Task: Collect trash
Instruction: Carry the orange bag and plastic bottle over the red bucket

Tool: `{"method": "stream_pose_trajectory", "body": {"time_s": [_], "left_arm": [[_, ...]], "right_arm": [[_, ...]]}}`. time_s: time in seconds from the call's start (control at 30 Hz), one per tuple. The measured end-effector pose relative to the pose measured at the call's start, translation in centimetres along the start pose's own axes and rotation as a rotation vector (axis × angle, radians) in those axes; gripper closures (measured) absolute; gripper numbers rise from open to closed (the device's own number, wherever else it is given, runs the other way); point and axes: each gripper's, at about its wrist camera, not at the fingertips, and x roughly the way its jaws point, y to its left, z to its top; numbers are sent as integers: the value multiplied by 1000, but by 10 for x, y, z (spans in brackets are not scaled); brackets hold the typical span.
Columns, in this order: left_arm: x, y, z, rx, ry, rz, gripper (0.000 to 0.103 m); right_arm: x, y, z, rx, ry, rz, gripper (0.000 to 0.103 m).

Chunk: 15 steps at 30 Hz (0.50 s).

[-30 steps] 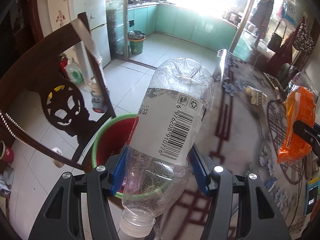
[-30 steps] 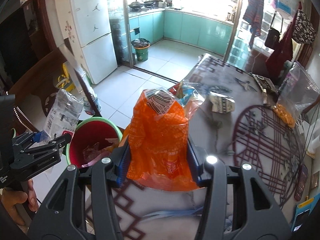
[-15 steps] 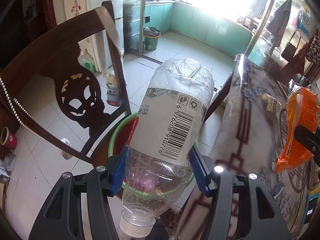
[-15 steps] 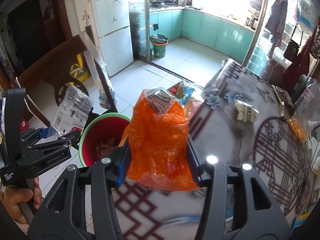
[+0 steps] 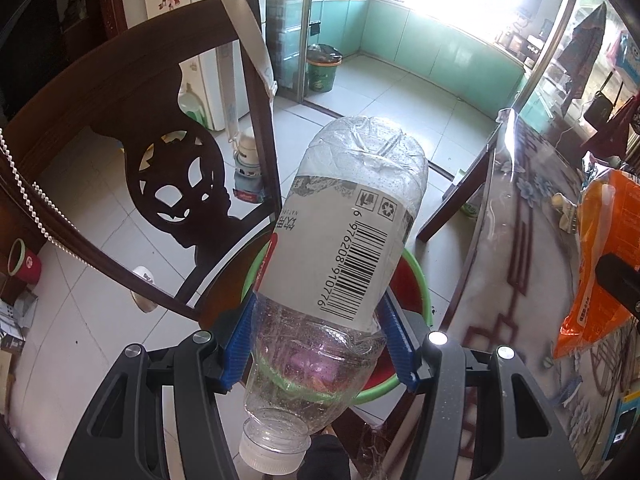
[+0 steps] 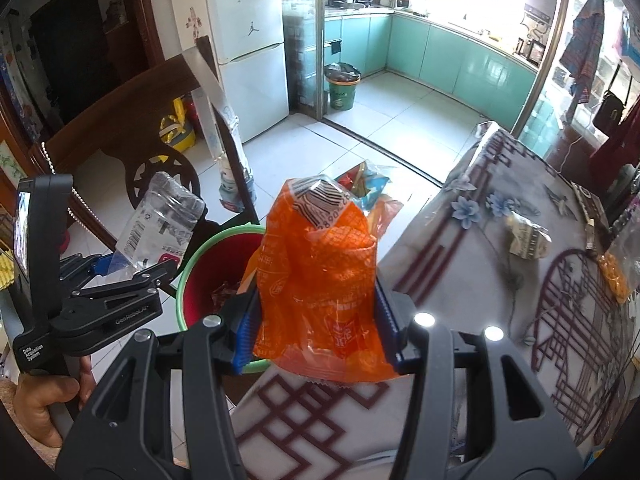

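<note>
My left gripper [image 5: 320,344] is shut on a clear plastic bottle [image 5: 344,248] with a white label and barcode, cap end toward the camera. The bottle hangs right above a red bucket with a green rim [image 5: 418,276] on the floor. My right gripper [image 6: 316,328] is shut on an orange snack wrapper [image 6: 320,276], held over the table's near-left edge beside the same bucket [image 6: 200,256]. The right wrist view also shows the left gripper [image 6: 120,280] with the bottle [image 6: 160,220], a hand [image 6: 36,408] holding it. Trash lies inside the bucket.
A dark carved wooden chair [image 5: 168,168] stands just left of the bucket. The table [image 6: 500,280] has a patterned cloth with a crumpled wrapper [image 6: 528,236] and a clear bag of orange snacks [image 6: 616,276]. Beyond are a white fridge [image 6: 248,40] and a green bin [image 6: 342,88].
Both grippers have moved left off the table toward the bucket. The bottle now hangs over the bucket's opening; the orange wrapper has come to the table's edge. Both grips are unchanged.
</note>
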Motion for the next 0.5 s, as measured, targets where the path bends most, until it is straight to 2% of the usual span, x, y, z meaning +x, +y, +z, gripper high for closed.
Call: {"method": "stream_pose_trajectory", "body": {"time_s": [0.5], "left_arm": [[35, 10, 18, -11, 63, 11, 48]], "right_arm": [[35, 14, 14, -10, 63, 85, 54]]}}
